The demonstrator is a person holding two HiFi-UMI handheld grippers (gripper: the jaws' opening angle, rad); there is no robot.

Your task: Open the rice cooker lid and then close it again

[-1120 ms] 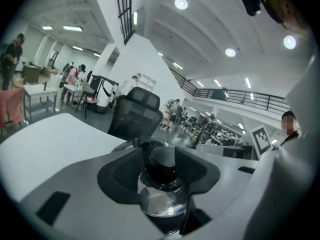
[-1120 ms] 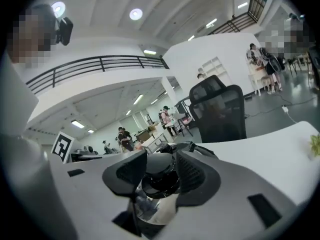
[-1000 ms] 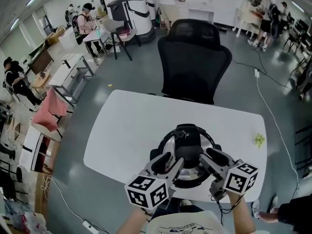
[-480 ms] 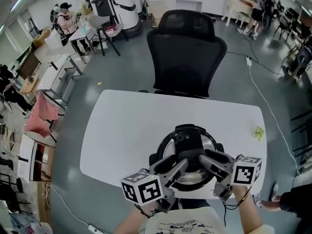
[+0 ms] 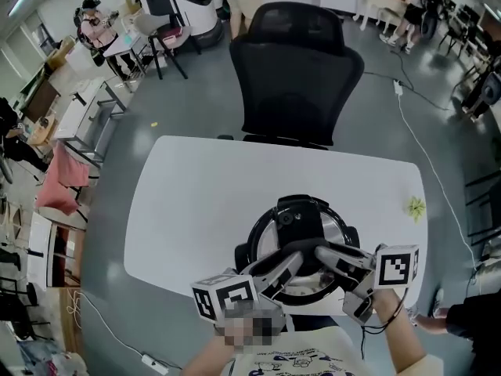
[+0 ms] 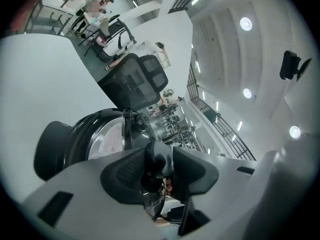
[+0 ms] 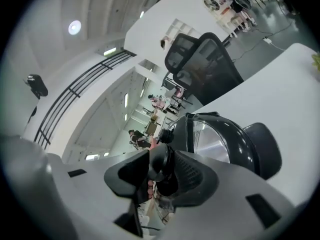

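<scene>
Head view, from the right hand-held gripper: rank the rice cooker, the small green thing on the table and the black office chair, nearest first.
1. rice cooker, right at the right hand-held gripper, whose jaws have just been closing with its handle between them.
2. small green thing, near the table's right edge.
3. office chair, beyond the table's far side.

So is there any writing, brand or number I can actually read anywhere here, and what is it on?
No text here reads clearly.
Sticker on the rice cooker lid: printed lines, too blurred to read.
Print on the person's shirt: too small to read.
Marker cubes, left and right: black-and-white square patterns, no words or numbers.
</scene>
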